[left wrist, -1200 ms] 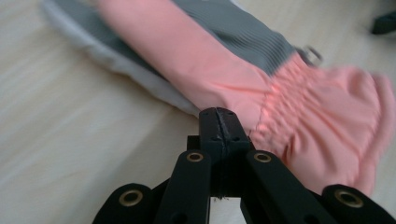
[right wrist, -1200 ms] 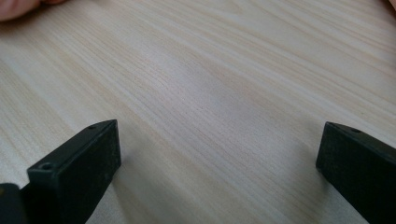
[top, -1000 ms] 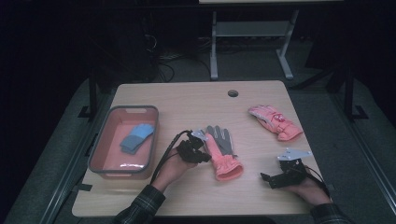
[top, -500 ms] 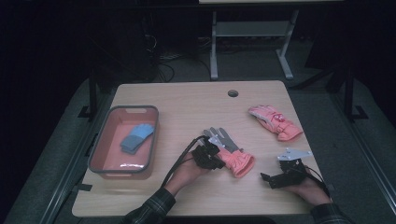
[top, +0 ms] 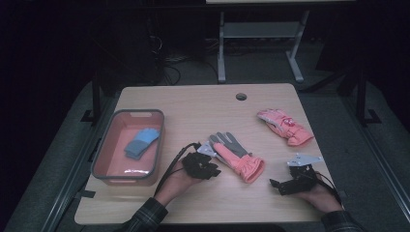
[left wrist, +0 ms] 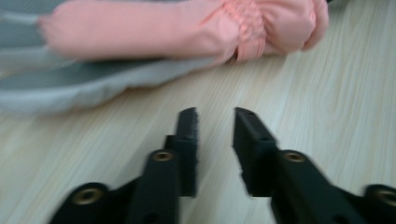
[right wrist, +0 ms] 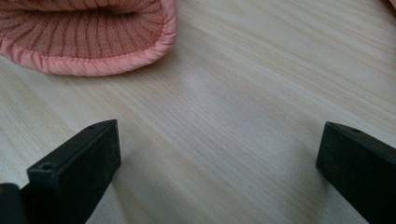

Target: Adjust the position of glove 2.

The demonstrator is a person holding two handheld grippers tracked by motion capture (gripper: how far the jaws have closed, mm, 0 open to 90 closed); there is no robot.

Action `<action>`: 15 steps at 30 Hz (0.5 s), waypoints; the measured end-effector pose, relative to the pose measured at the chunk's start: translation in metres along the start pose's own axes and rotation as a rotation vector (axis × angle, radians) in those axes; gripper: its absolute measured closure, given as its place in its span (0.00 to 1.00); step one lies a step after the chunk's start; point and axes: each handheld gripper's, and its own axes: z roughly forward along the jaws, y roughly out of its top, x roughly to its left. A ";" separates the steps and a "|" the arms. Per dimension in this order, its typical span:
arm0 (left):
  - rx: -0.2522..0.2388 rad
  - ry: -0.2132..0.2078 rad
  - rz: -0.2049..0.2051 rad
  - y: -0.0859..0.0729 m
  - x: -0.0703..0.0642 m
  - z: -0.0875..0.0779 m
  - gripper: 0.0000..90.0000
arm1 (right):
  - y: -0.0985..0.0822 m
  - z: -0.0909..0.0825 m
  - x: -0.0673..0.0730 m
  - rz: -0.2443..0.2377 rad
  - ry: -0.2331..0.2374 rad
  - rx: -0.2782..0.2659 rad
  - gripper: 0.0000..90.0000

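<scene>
A pink glove with grey fingers lies flat in the middle of the wooden table. My left gripper rests just left of it. In the left gripper view that glove lies just beyond the fingertips. The left gripper has just been opening, and its jaws stand a little apart with nothing between them. A second pink glove lies at the right. My right gripper sits near the front right edge. In the right gripper view it is wide open over bare wood, short of a ribbed pink cuff.
A pink bin with a grey rim stands at the left of the table and holds a blue glove. A round cable hole sits near the far edge. Metal desk legs stand on the floor beyond.
The left hand pushed right with the pink-and-grey glove, then drew back left. Its jaws have parted and the glove now lies free.
</scene>
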 end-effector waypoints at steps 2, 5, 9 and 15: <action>-0.014 0.027 -0.005 -0.010 0.000 -0.007 0.67 | 0.000 0.000 0.000 0.003 0.000 0.002 0.00; -0.041 0.046 -0.010 -0.025 -0.001 -0.014 0.55 | 0.001 0.000 0.000 0.002 0.003 0.001 0.00; -0.063 0.077 -0.005 -0.044 -0.004 -0.018 0.42 | 0.000 0.000 0.000 0.001 0.003 0.001 0.00; -0.057 0.126 0.012 -0.058 -0.008 -0.019 0.22 | 0.001 0.001 -0.001 -0.009 0.008 0.003 0.00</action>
